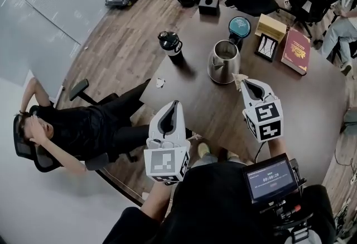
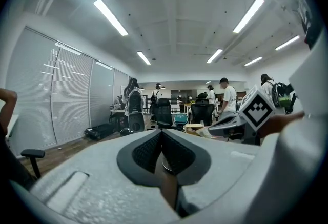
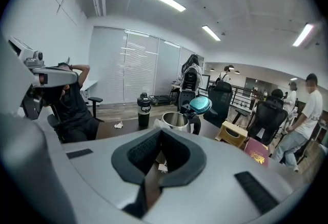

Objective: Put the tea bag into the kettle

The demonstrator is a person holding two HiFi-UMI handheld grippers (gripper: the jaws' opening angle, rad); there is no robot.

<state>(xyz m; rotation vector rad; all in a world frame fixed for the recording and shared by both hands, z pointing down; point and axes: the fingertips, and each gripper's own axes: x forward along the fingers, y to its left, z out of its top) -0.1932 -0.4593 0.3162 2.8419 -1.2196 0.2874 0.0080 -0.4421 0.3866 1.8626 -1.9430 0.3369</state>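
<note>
Beside the kettle (image 1: 224,61), right claw (image 1: 244,82) pinches the tea bag (image 1: 240,77); left claw (image 1: 175,104) clenched empty.

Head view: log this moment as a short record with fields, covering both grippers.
kettle: steel, on the table, teal lid open
tea bag: pinched at the jaw tips, beside the kettle, not yet inside
right gripper: shut on the tea bag
left gripper: shut, nothing held, at the near table edge
black bottle: upright, left of the kettle
</note>
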